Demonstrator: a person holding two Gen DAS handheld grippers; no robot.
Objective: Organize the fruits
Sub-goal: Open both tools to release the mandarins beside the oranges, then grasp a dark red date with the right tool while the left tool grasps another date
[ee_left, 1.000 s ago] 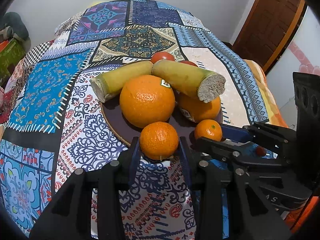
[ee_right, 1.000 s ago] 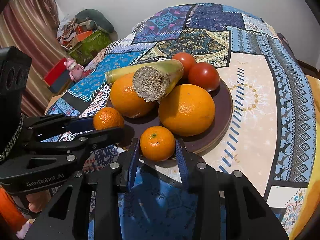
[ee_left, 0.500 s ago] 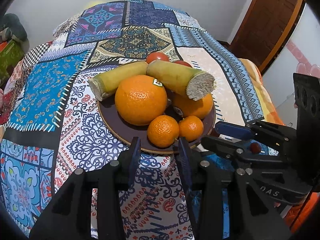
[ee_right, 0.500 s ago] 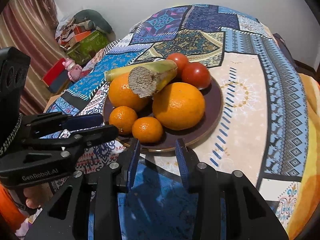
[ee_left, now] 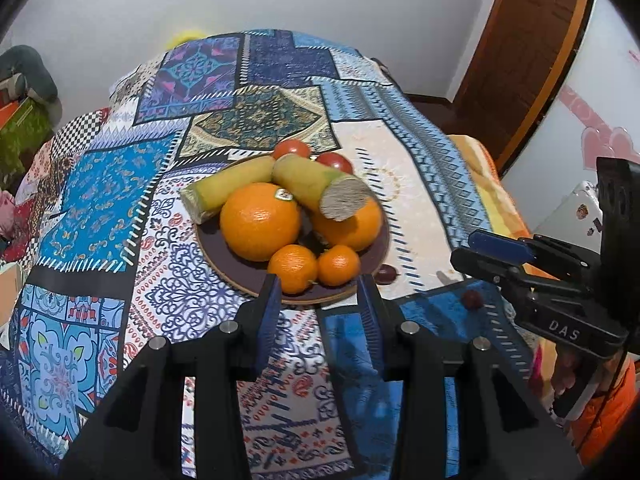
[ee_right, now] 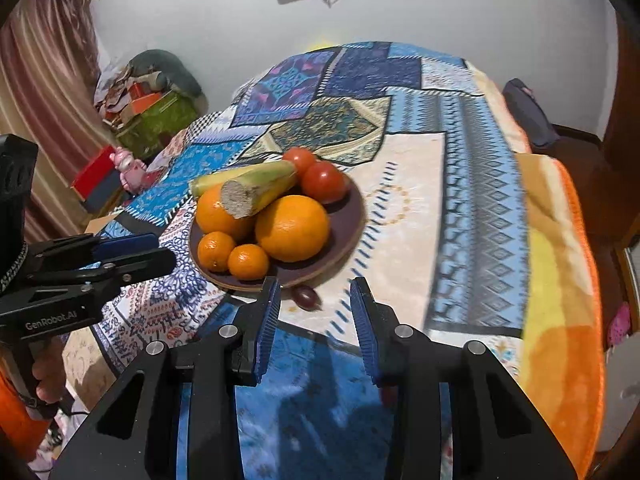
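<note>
Both small mandarins now lie on the brown plate [ee_left: 224,256], released, and both grippers sit farther back from it than a second ago. Left wrist view: the left gripper [ee_left: 318,304] is parted and empty before the plate's near rim; one mandarin [ee_left: 293,263] touches the other [ee_left: 338,265], and two dark grapes [ee_left: 386,273] lie on the patterned cloth [ee_left: 100,184] beside the plate. Right wrist view: the right gripper [ee_right: 315,306] stands parted and empty; only one grape [ee_right: 305,296] shows, with bare cloth toward the orange edge.
</note>
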